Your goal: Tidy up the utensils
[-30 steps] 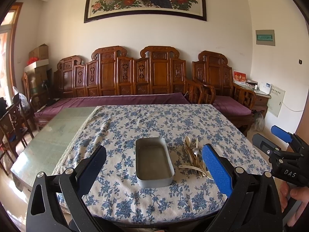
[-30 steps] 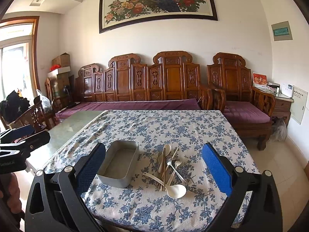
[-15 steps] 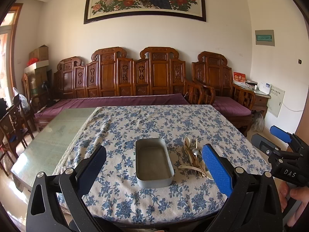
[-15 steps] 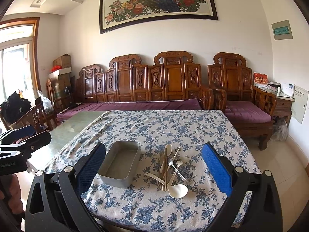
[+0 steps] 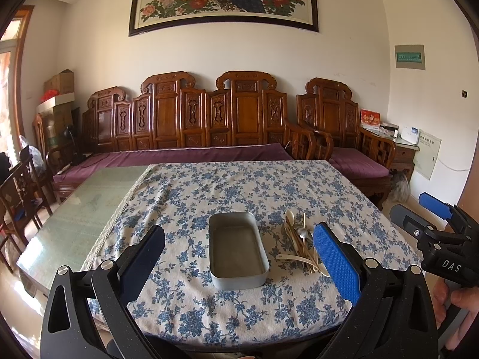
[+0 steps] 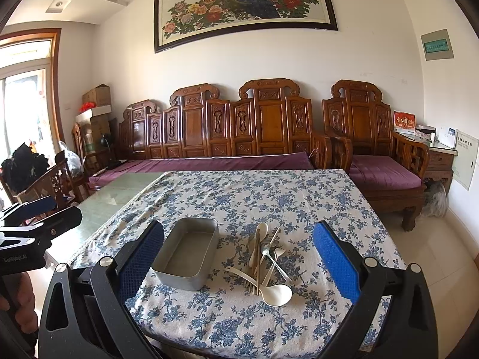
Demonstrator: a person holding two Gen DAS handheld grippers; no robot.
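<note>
Left gripper (image 5: pixel 238 258): one, fingers spread wide, grasping nothing, near table edge; casing at 9 o'clock in right view reads "GenRobot.AI"
Right gripper (image 6: pixel 238 258): one, likewise released and empty; casing at 3 o'clock in left view reads "DAS"
Metal tray (image 6: pixel 187 252): one, rectangular, empty, on floral tablecloth (image 6: pixel 269 197)
Utensil pile (image 6: pixel 266 261): just beside tray at its 3 o'clock; cream spoons, a fork, chopsticks overlapping, count unclear
Carved wooden bench (image 6: pixel 239 125): one, 12 o'clock beyond table
Peacock painting (image 6: pixel 242 3): one, on wall; inscription unreadable
</note>
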